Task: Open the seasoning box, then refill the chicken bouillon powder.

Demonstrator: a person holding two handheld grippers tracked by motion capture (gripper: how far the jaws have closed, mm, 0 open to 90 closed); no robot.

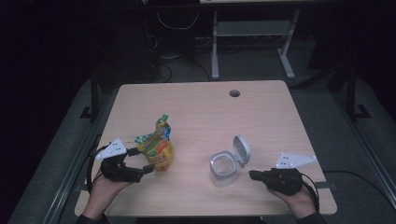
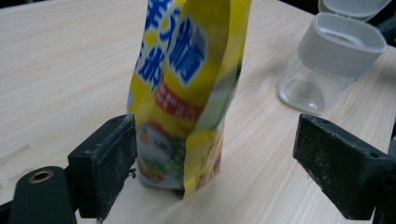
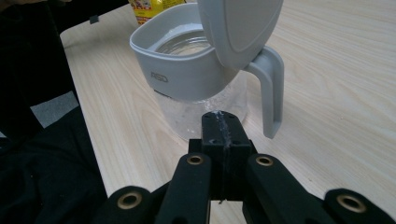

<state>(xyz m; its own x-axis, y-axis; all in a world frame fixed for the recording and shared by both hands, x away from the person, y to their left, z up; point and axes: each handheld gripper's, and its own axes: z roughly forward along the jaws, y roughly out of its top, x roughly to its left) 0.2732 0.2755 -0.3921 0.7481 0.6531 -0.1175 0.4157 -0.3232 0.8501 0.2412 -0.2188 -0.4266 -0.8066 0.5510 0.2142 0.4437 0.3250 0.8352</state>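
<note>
A yellow snack bag (image 1: pixel 159 145) stands upright on the left half of the wooden table (image 1: pixel 201 109). My left gripper (image 1: pixel 144 160) is open around the bag's lower part. In the left gripper view the bag (image 2: pixel 187 88) rises between the two jaws, close against the left pad (image 2: pixel 114 168) and well apart from the right one. A clear jar (image 1: pixel 223 166) with a grey collar stands to the right, its flip lid (image 1: pixel 241 149) tipped open. My right gripper (image 1: pixel 252 175) is shut and empty, its tip (image 3: pixel 221 125) just short of the jar (image 3: pixel 187 77).
A round cable hole (image 1: pixel 235 93) sits near the table's far edge. Behind the table stand the white legs of another desk (image 1: pixel 215 46), with cables on the floor. A person's dark clothing (image 3: pixel 42 154) lies along the near table edge.
</note>
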